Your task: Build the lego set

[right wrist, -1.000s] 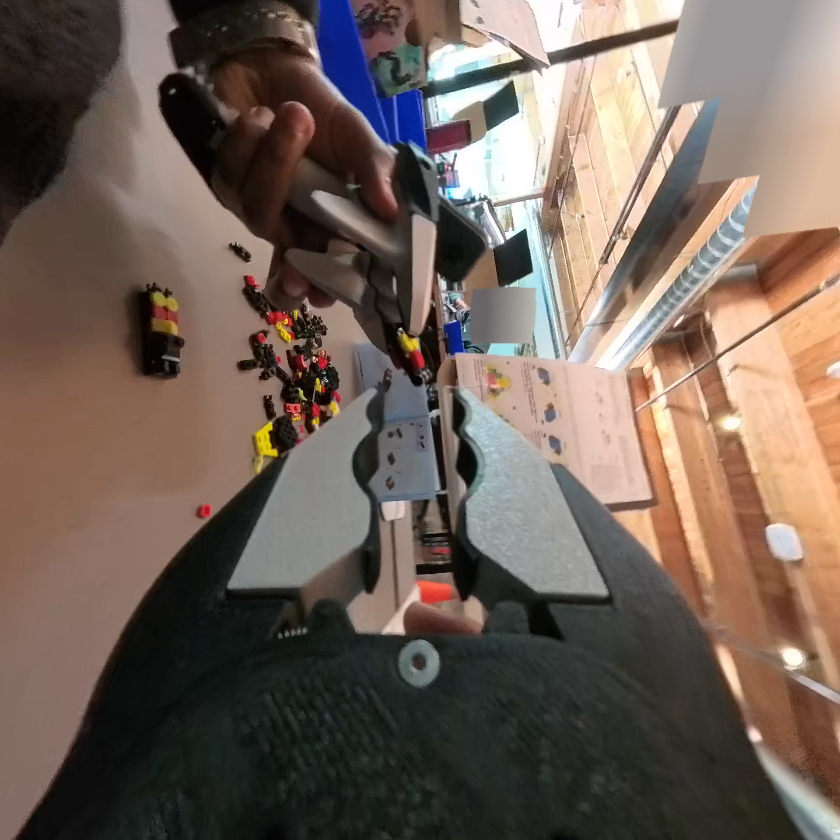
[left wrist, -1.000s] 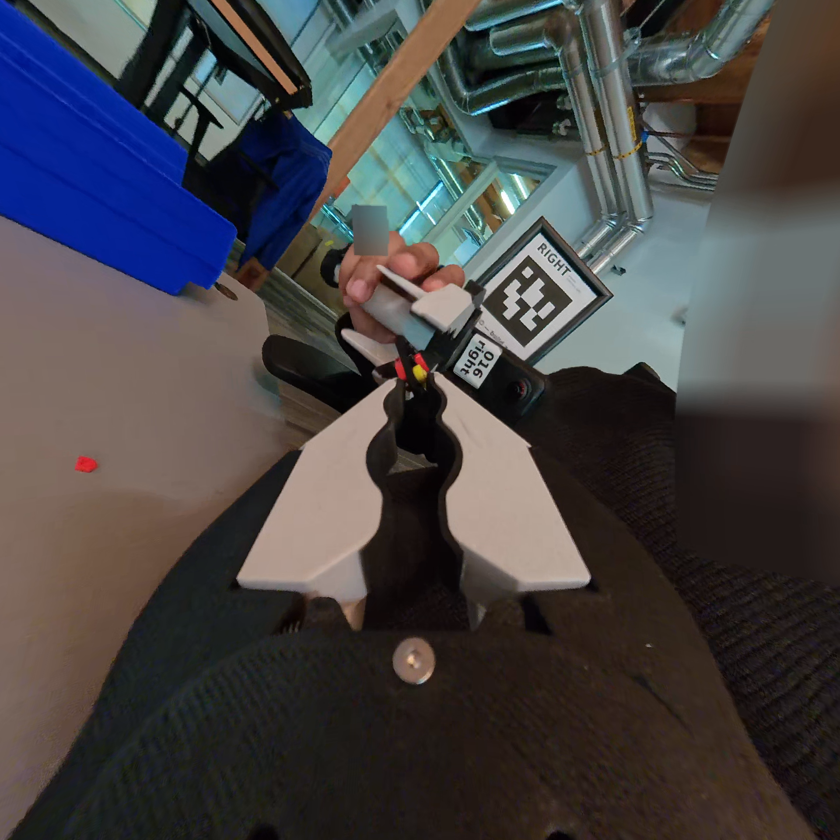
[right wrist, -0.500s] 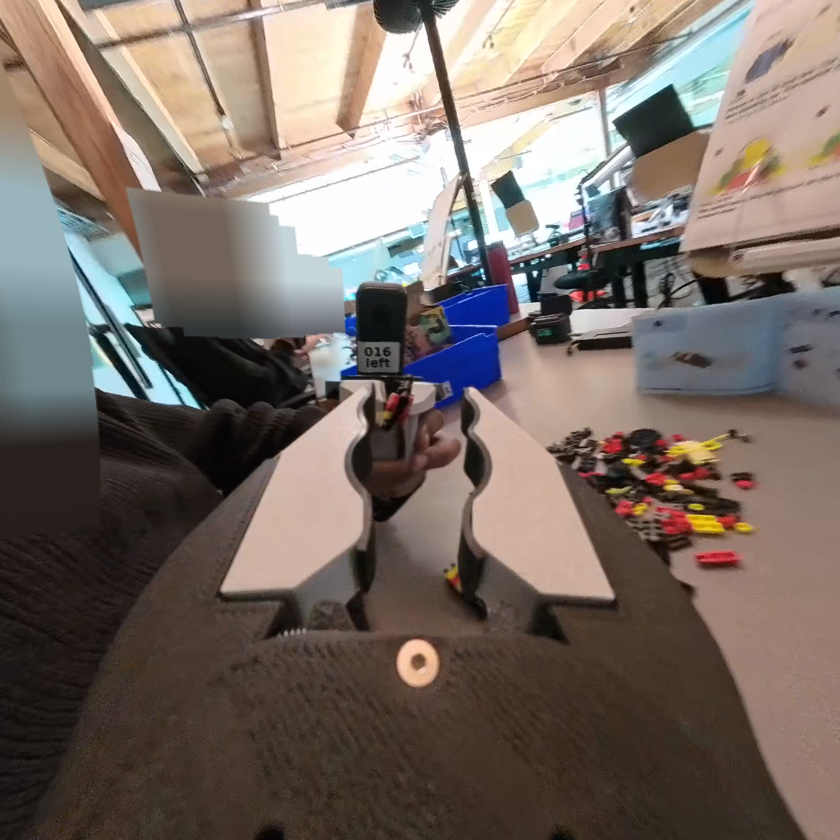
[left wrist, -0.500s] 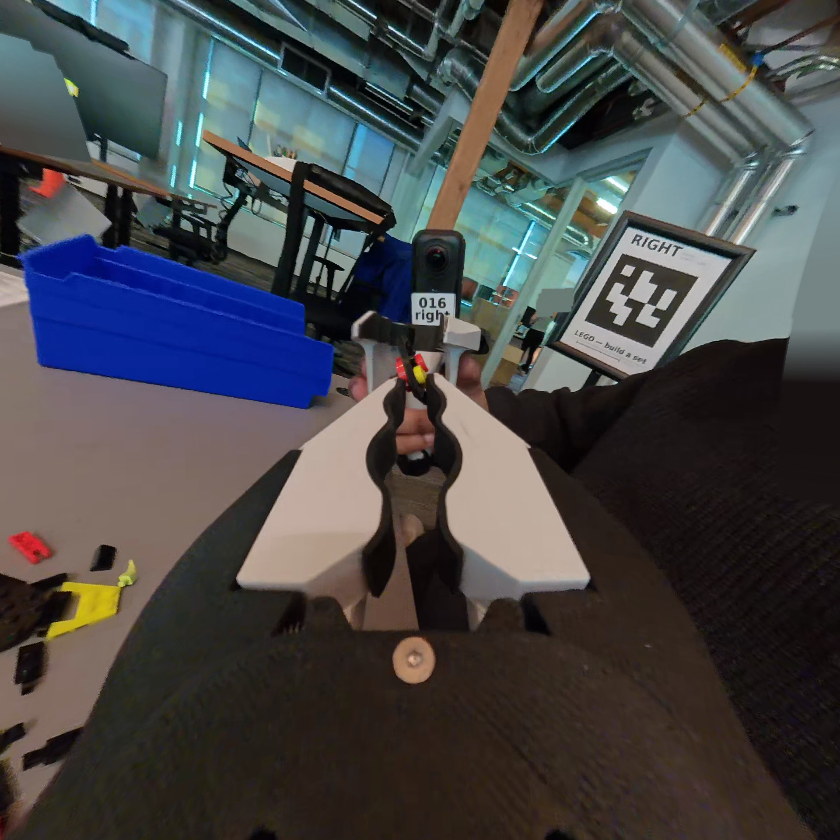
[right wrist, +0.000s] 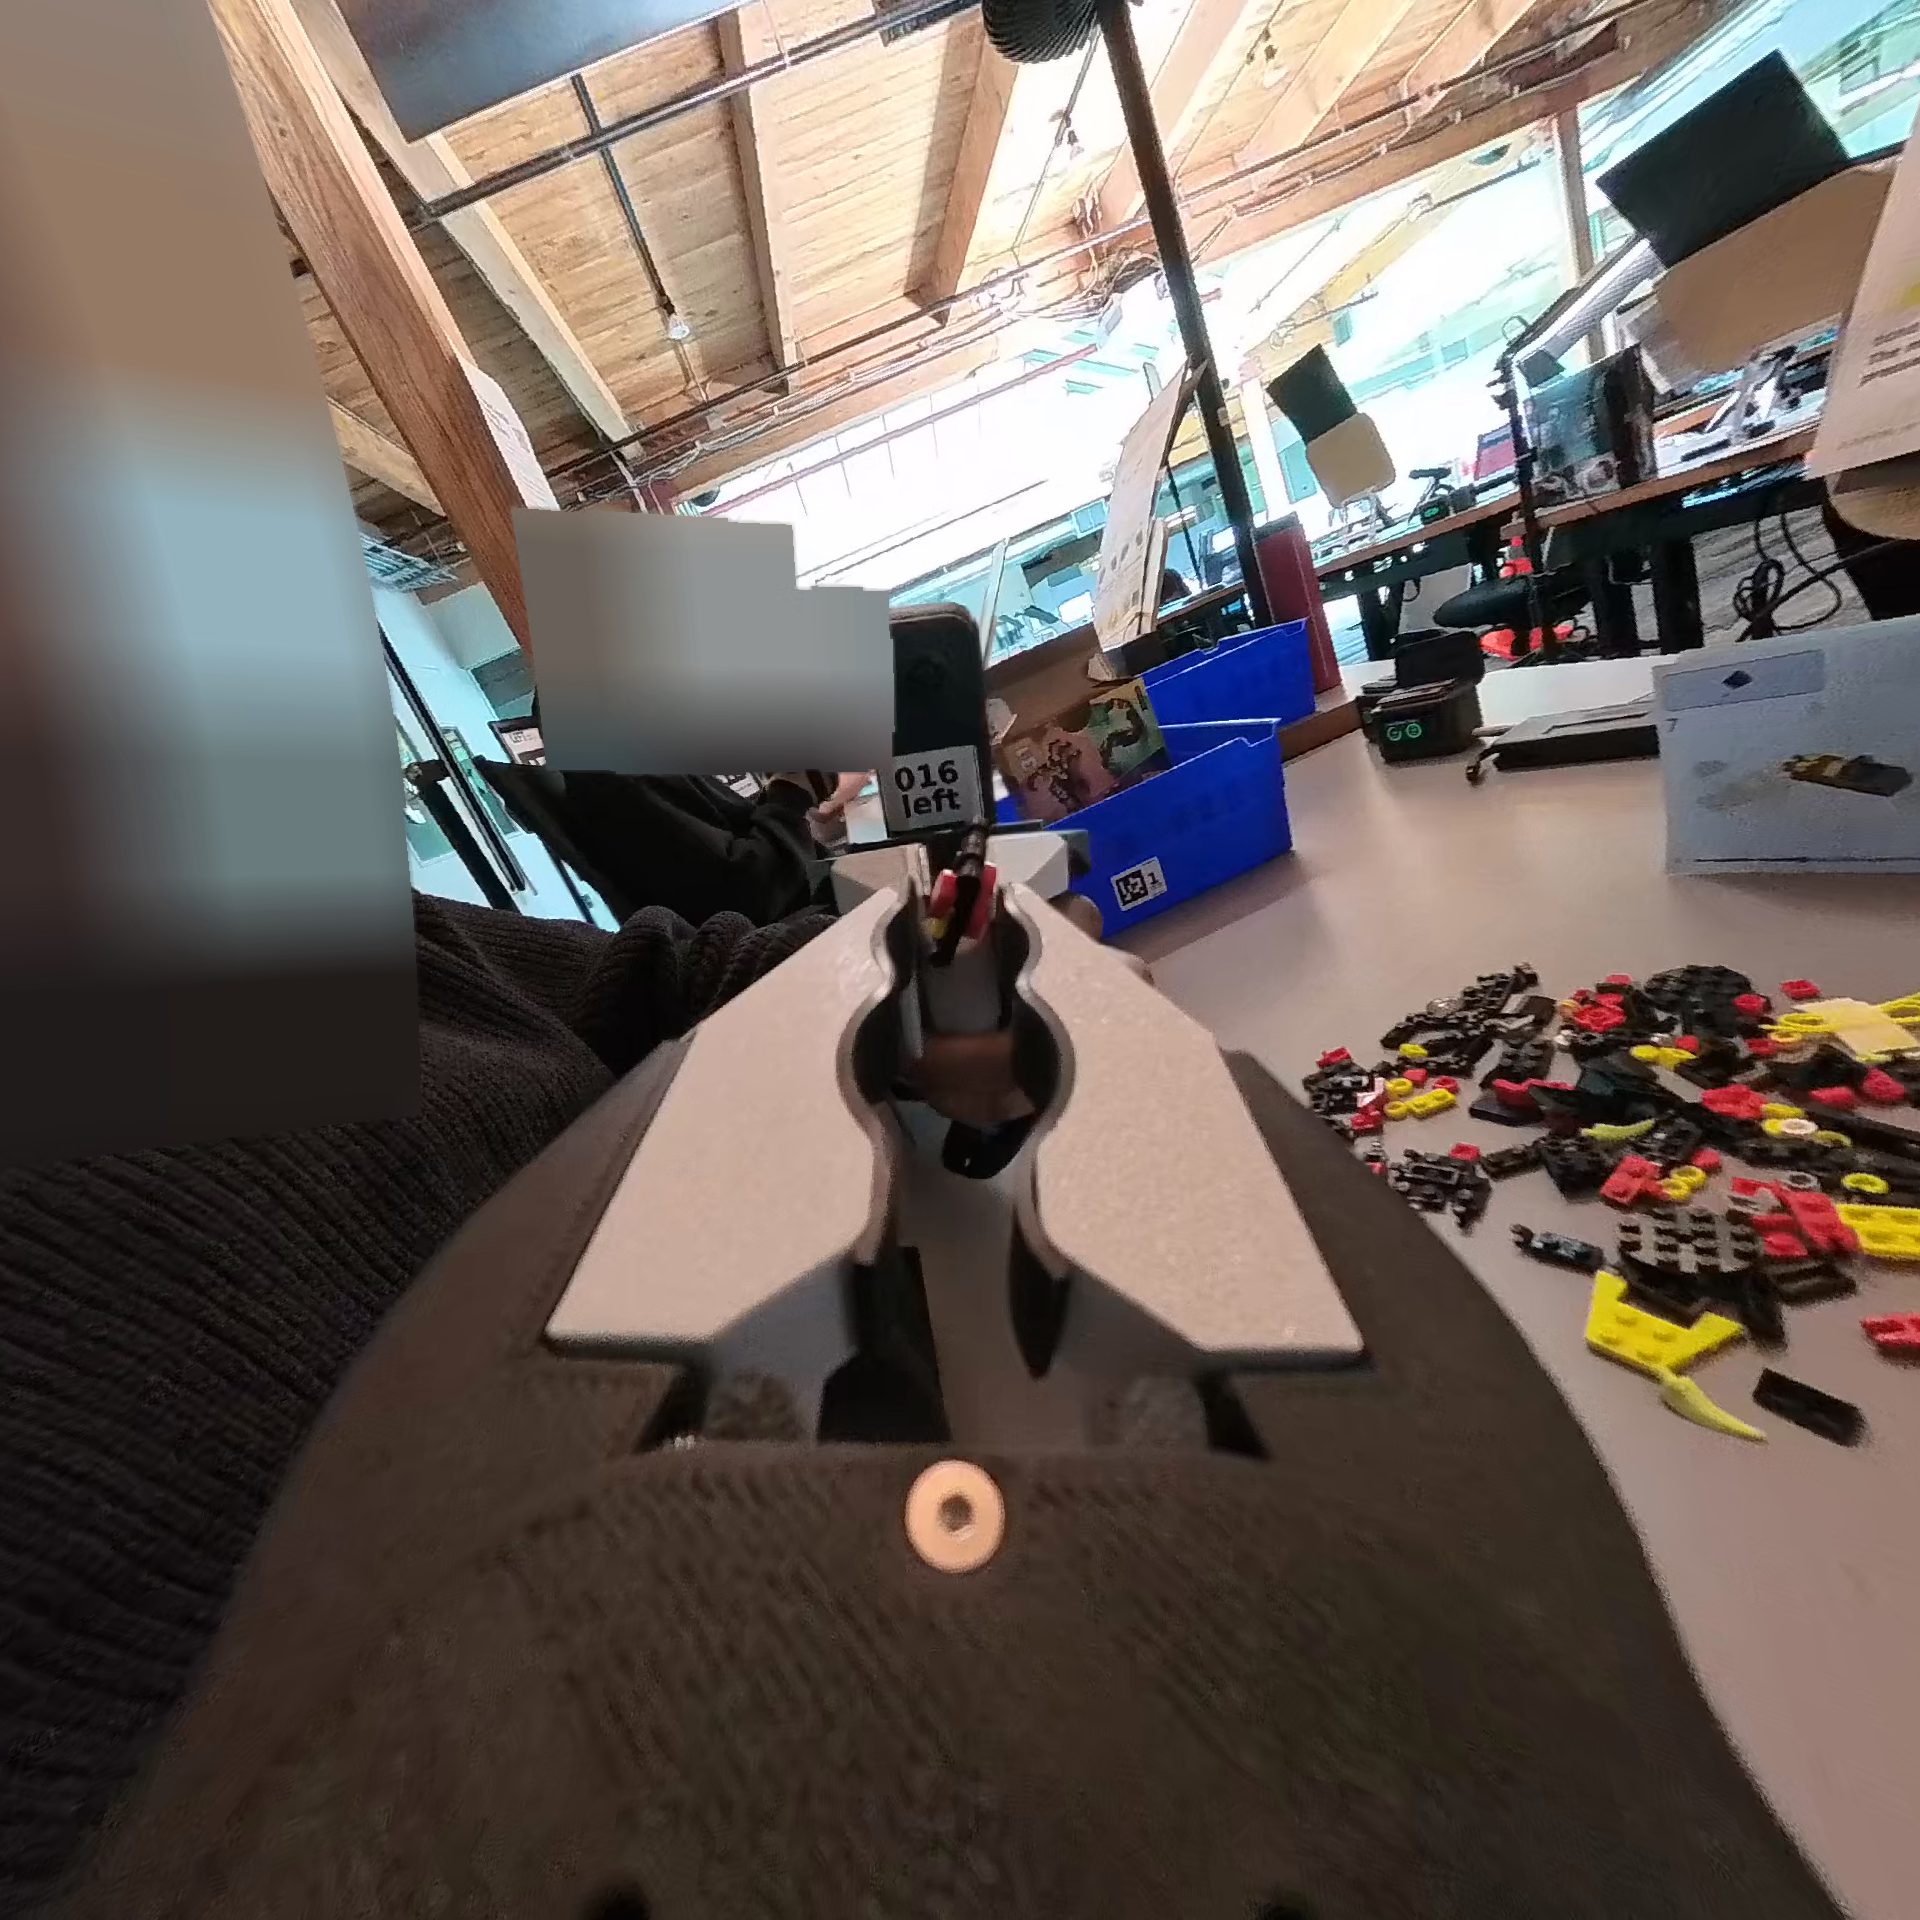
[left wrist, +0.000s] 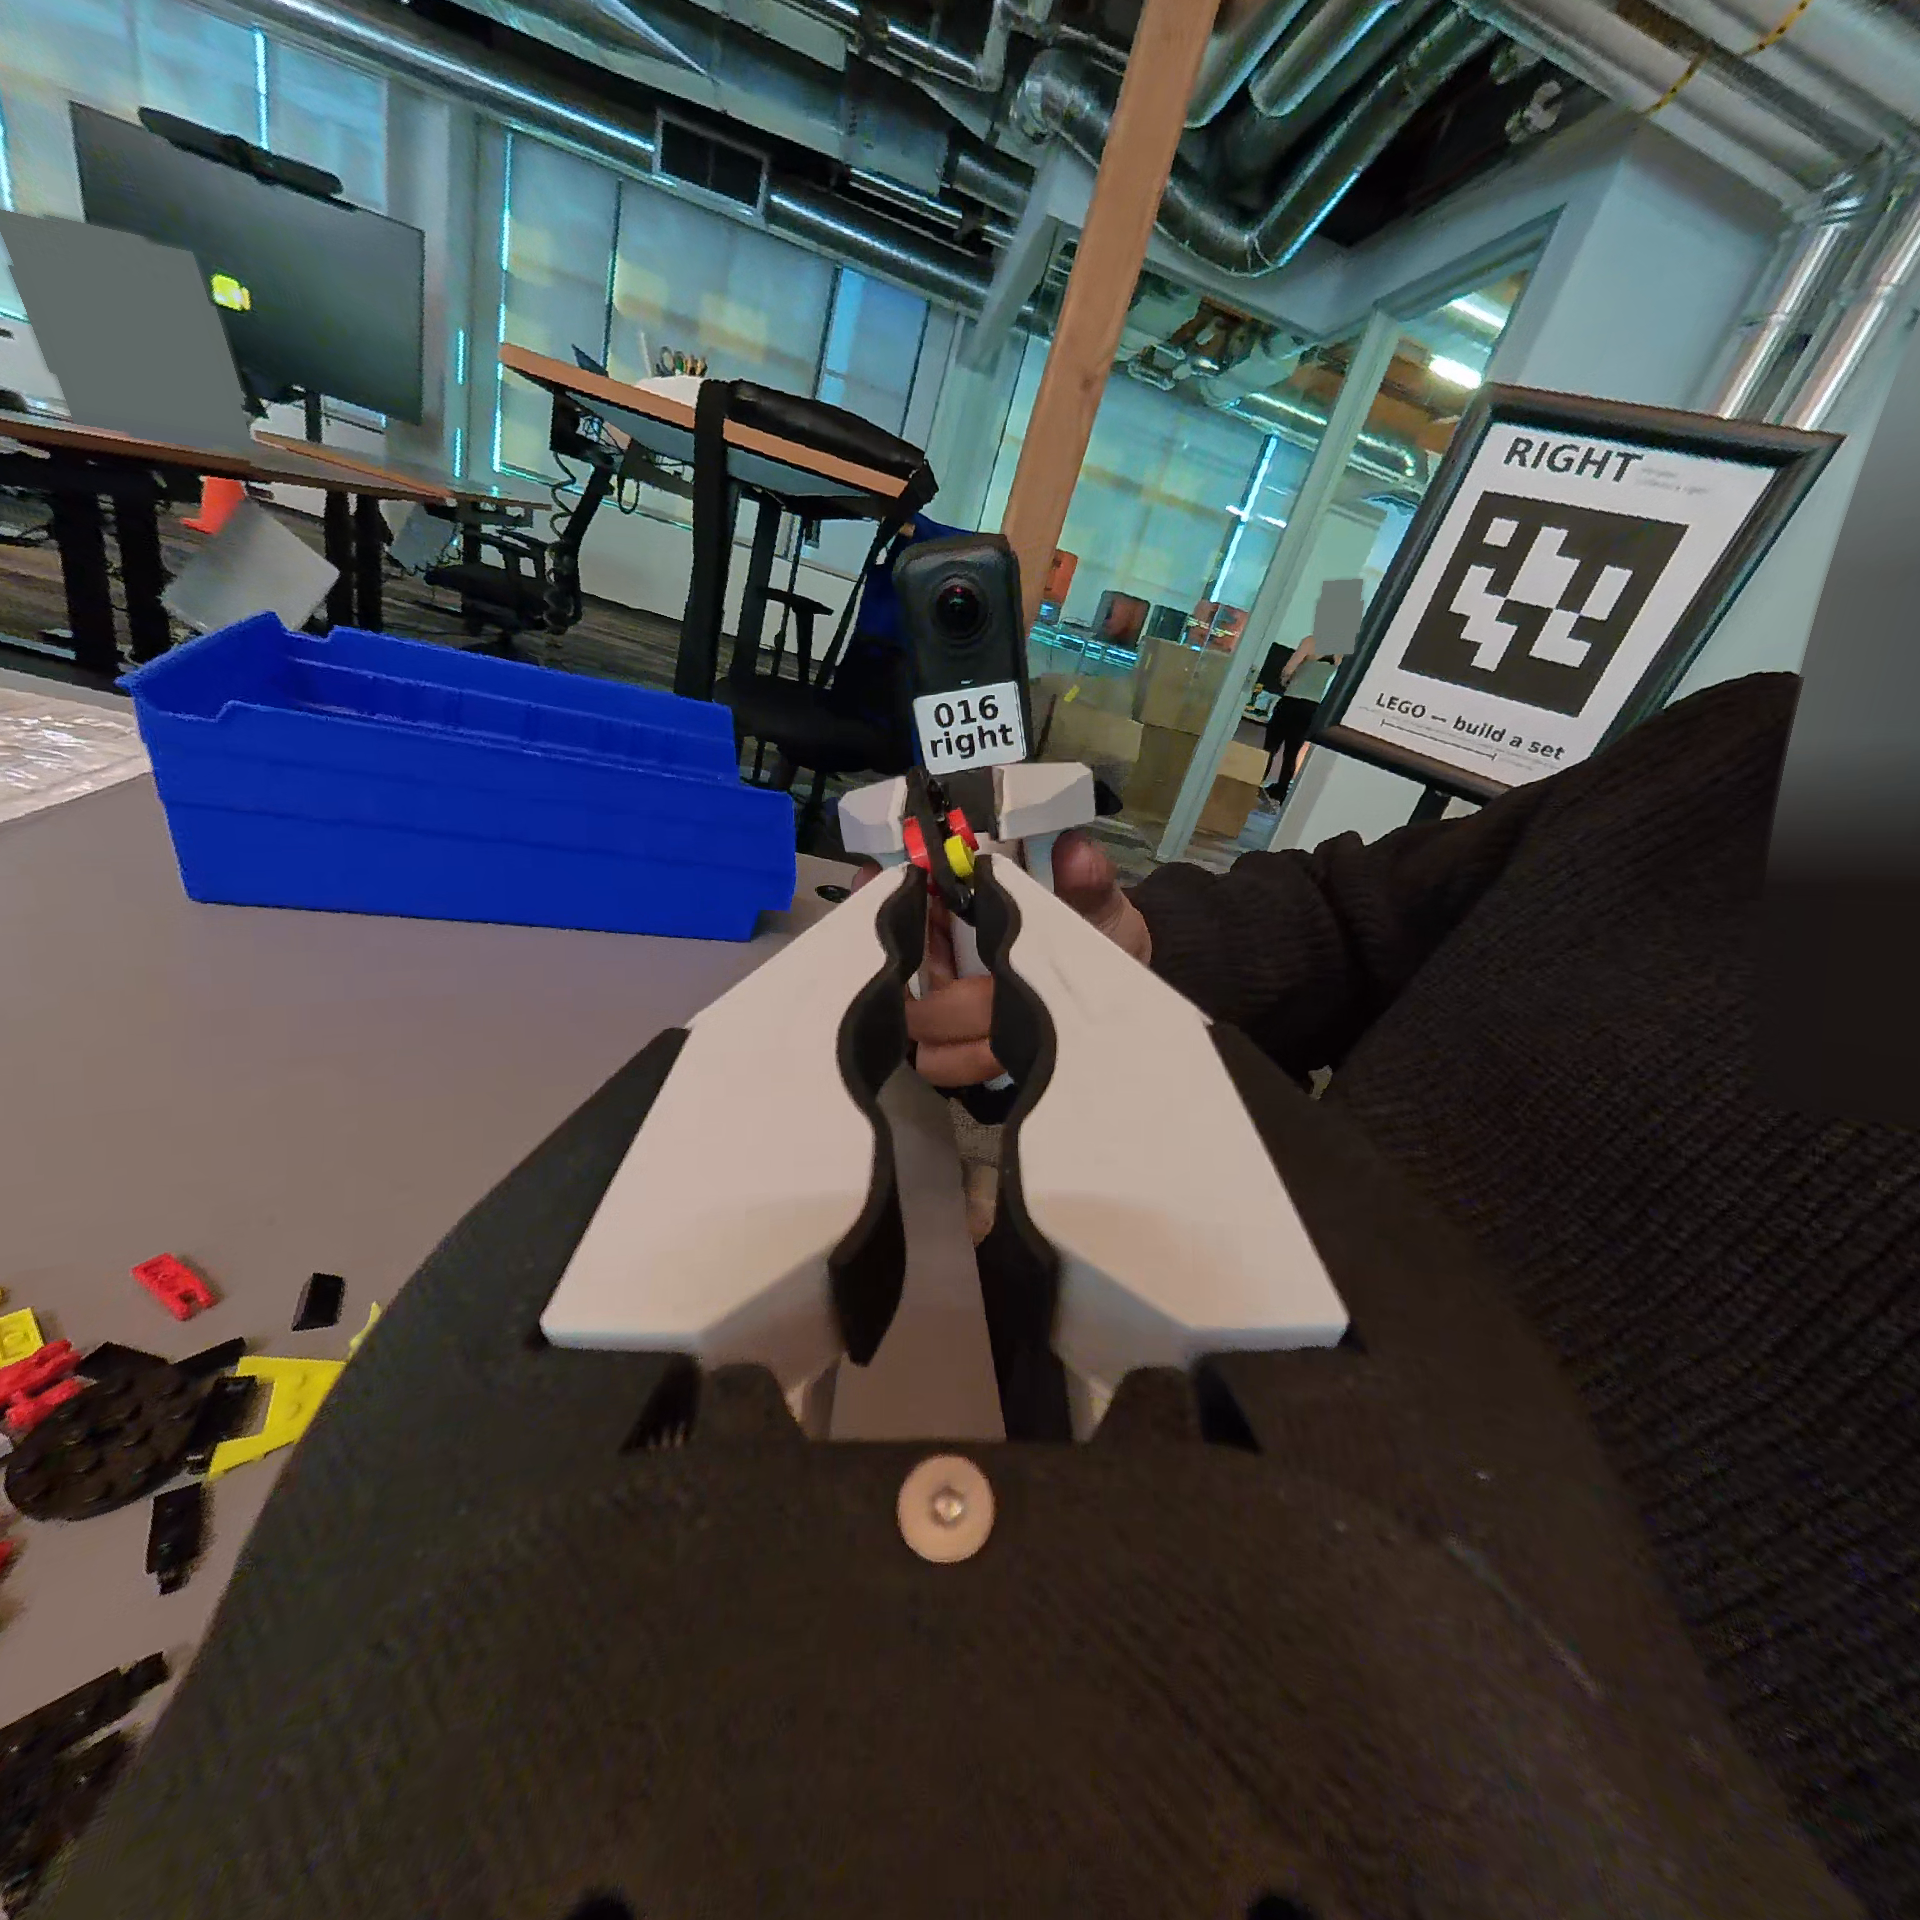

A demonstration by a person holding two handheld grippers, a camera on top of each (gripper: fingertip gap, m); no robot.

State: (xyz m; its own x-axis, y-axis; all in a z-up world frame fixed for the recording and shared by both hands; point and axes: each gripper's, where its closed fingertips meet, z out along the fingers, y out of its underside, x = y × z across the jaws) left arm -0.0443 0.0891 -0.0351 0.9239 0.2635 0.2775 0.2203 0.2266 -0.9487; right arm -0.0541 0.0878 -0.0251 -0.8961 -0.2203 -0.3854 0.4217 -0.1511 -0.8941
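A small red, yellow and black lego assembly (left wrist: 940, 844) is held in the air between my two grippers, which face each other tip to tip. My left gripper (left wrist: 943, 883) is shut on it, and it sticks out past the tips. My right gripper (right wrist: 961, 904) has its fingers drawn in on both sides of the same assembly (right wrist: 961, 899). The right gripper also shows in the left wrist view (left wrist: 966, 816), held by a hand. A pile of loose red, yellow and black bricks (right wrist: 1662, 1122) lies on the grey table (right wrist: 1455, 914).
A blue bin (left wrist: 468, 810) stands on the table beyond the left gripper. More blue bins (right wrist: 1184, 821) and an instruction booklet (right wrist: 1787, 758) stand at the far side. Loose bricks (left wrist: 125, 1423) lie at lower left. A framed sign (left wrist: 1548, 613) stands behind. The tips of both grippers are at nearly the same place.
Both grippers swung from a tilted pose to level and came together. The right gripper's fingers, wide open half a second ago, have closed in on the assembly held by the left.
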